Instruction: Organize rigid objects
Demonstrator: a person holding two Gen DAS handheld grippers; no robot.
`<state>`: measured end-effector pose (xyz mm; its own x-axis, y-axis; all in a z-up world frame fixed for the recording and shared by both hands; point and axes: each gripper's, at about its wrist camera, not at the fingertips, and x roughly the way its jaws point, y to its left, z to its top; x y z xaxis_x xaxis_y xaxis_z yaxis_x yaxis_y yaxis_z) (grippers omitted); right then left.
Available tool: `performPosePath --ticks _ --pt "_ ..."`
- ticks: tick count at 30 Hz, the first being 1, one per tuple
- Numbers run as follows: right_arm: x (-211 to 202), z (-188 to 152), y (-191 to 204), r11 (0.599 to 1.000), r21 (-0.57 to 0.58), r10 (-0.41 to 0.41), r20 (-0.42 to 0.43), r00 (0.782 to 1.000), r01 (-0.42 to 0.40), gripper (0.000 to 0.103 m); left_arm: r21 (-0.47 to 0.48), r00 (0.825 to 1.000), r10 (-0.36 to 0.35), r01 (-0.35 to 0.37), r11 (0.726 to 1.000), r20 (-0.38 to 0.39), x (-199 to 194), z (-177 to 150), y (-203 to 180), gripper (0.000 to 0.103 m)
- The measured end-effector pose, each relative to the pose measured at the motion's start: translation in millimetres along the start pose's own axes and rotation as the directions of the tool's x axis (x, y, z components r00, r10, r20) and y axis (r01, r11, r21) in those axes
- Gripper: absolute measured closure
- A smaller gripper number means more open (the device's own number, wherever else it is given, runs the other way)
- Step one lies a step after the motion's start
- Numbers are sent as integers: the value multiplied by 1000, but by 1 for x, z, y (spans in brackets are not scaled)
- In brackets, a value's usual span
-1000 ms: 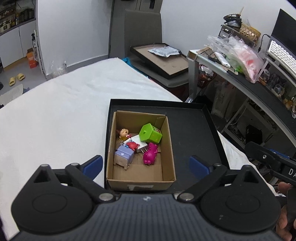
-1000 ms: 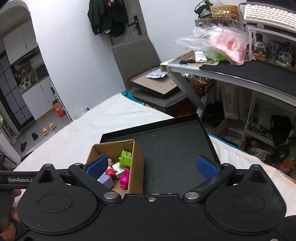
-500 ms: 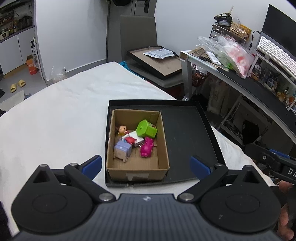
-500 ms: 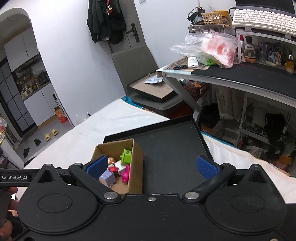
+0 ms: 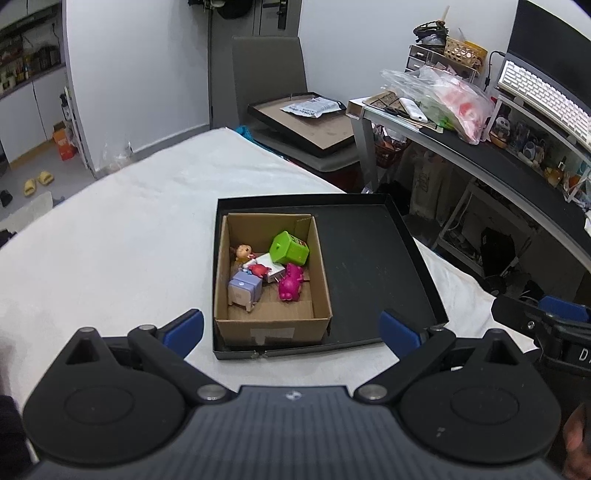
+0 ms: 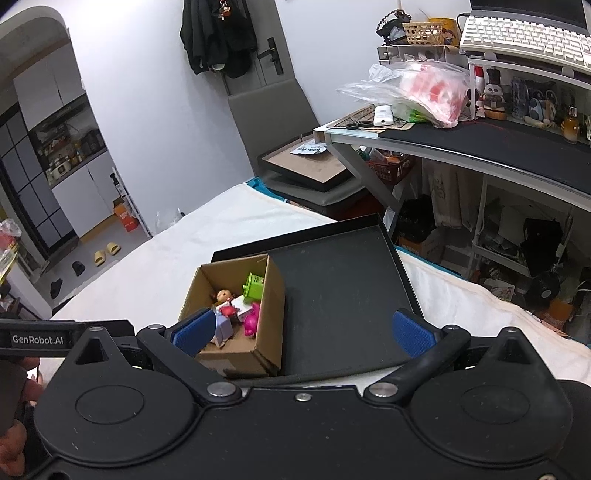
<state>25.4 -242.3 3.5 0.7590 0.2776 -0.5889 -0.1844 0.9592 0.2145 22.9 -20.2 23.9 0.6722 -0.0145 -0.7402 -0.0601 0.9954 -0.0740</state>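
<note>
Evidently toys: pink figure (image 5: 291, 283), green cube (image 5: 288, 248), doll (image 5: 242, 253) lay gathered in the cardboard box (image 5: 271, 326), inside the black tray (image 5: 373, 258).
Tongs: left gripper (image 5: 291, 325) and right gripper (image 6: 301, 330) hung wide open, empty, nothing needing grasping.

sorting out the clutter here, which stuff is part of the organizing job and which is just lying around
Job: cardboard box, black tray, green cube, pink toy, purple toy, small doll.

Lying about: keyboard, plastic bag, slippers, grey chair.
</note>
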Motion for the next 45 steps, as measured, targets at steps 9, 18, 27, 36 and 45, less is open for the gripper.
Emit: performPosePath --ticks 9,18,27,36,45 --pt "-10 -7 11 998 -55 -32 -5 999 32 0 4 1000 6 -6 1000 1 -8 -11 0 2" --pt "-17 -13 15 996 -75 -49 -5 999 49 0 12 1000 9 -9 1000 2 -11 -19 3 2" --pt "-21 -14 18 995 -85 -46 -7 999 45 0 16 1000 5 -5 1000 -8 -10 -24 3 2" --pt "-22 -11 14 995 -74 -63 -8 998 62 0 12 1000 5 -5 1000 -3 -11 -23 3 2" --pt "-22 -12 12 995 -81 -64 -10 998 63 0 6 1000 7 -7 1000 5 -12 -20 3 2"
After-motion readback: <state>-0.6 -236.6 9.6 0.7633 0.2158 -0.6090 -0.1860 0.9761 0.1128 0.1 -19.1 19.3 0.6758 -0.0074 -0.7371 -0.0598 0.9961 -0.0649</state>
